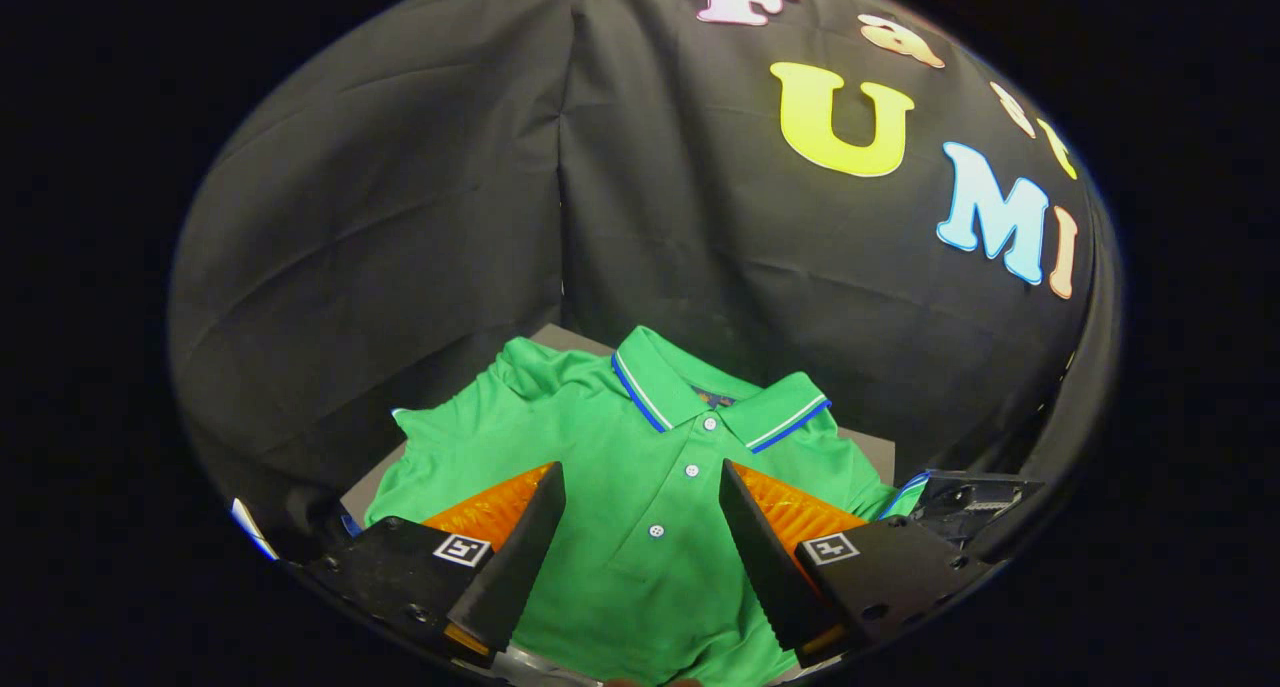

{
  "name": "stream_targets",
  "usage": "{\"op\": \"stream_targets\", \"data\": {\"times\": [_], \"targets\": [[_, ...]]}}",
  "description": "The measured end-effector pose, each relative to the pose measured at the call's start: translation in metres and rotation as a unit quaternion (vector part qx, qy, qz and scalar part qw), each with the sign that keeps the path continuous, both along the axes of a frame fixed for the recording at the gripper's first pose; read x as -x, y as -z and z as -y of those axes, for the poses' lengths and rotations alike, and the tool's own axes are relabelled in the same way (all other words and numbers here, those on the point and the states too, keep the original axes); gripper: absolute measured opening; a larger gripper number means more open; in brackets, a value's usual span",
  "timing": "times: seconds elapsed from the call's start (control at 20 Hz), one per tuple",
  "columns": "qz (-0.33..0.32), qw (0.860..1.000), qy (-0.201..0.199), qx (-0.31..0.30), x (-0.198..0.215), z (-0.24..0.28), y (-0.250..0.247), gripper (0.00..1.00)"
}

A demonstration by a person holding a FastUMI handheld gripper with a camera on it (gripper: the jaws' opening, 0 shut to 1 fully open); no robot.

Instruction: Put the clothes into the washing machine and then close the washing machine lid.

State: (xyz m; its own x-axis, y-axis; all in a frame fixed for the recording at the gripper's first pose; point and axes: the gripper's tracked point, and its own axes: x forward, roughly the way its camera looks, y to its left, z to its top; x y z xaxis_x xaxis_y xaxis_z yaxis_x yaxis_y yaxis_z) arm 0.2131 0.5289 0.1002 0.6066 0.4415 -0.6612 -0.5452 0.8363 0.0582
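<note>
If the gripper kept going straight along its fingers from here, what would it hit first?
Most likely the green polo shirt: the gripper is open and the shirt's button placket lies between and just ahead of the fingers. Depth is unclear, so how near it is cannot be told.

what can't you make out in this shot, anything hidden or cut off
- Green polo shirt, gripper view: its lower part and hem run under the open tool and off the view's lower edge; the two fingers cover part of each side.
- Grey surface under the shirt: the shirt covers most of it.
- Dark object beside the shirt's sleeve: cut off, too little to identify.
- Collar label: too small to read.
</note>
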Motion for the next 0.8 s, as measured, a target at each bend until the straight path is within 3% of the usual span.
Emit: {"op": "stream_targets", "data": {"times": [0.35,0.8], "targets": [[-0.024,0.998,-0.012,0.051,0.006,0.004,0.041,0.98],[-0.058,0.998,-0.005,0.012,0.002,0.007,0.045,0.98]]}}
